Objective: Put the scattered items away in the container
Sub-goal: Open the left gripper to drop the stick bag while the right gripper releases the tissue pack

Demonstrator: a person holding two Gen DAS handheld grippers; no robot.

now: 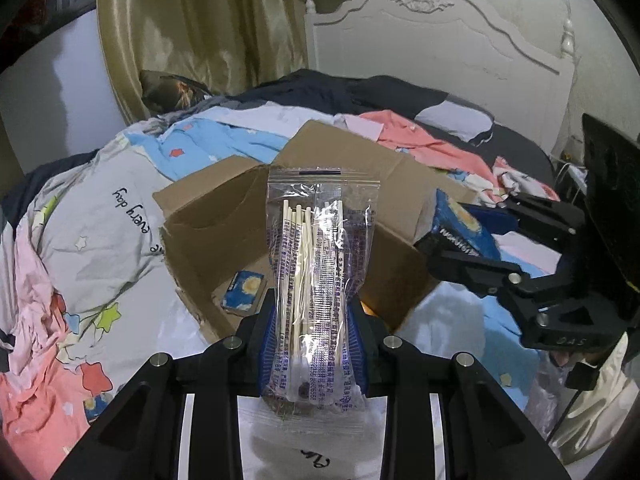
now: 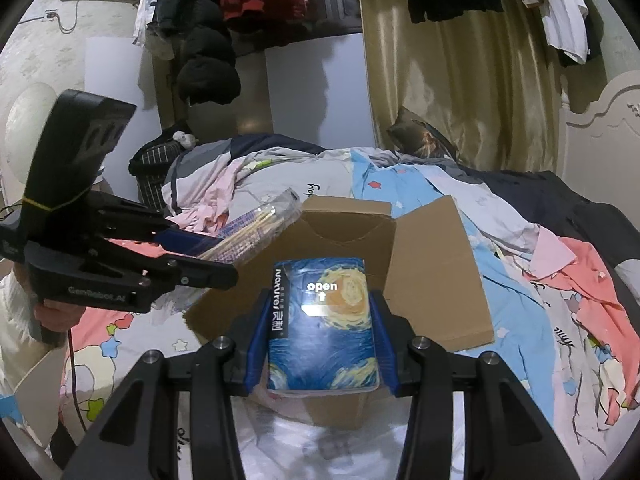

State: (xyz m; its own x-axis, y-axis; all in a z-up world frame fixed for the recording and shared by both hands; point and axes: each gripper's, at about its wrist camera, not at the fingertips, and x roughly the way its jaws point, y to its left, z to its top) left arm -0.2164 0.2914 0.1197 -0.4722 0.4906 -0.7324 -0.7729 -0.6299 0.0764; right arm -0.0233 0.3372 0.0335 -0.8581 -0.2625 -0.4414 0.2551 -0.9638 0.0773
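Note:
My left gripper [image 1: 314,328] is shut on a clear zip bag of cotton swabs [image 1: 320,256], held upright over the open cardboard box [image 1: 208,240] on the bed. One blue tissue pack [image 1: 243,292] lies on the box floor. My right gripper [image 2: 320,336] is shut on another blue tissue pack [image 2: 322,328] printed with a swirl pattern, held above the near side of the box [image 2: 348,232]. From the left wrist view the right gripper [image 1: 460,224] and its tissue pack [image 1: 456,220] hang over the box's right edge. The right wrist view shows the left gripper [image 2: 192,252] with the swab bag [image 2: 256,232] at the box's left.
The bed is covered with crumpled clothes and a star-print quilt [image 1: 96,248]. A white headboard [image 1: 440,40] stands behind, gold curtains [image 1: 200,28] to its left. The box's flaps [image 2: 436,268] stand open. A hand [image 2: 56,316] grips the left tool's handle.

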